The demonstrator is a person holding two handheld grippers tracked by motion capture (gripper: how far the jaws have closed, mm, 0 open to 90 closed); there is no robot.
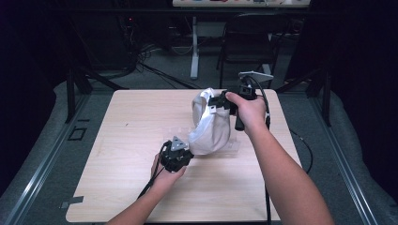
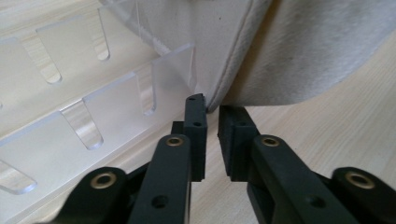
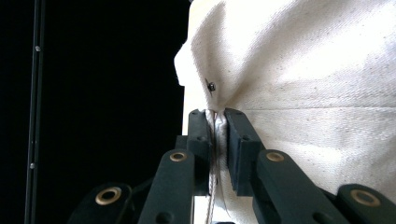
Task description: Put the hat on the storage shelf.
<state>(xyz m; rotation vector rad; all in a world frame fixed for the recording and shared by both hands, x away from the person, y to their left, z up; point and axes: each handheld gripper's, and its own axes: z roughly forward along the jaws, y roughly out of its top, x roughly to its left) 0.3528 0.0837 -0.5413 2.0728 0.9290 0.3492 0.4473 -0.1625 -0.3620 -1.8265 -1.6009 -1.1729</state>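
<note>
A pale wood counter (image 1: 131, 140) stands on grey floor (image 1: 42, 154) in a dark room, a chair (image 1: 246, 42) beyond. The bag (image 1: 211, 129) hangs mid-counter, right tongs (image 3: 218, 119) pinching its top; left tongs (image 2: 211, 112), narrowly parted, sit at its hem beside a clear rack (image 2: 70, 116).

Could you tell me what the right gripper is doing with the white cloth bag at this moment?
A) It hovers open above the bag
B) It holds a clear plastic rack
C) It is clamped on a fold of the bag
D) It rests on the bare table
C: in the right gripper view, the right gripper pinches a fold of the white cloth bag between its jaws.
</note>
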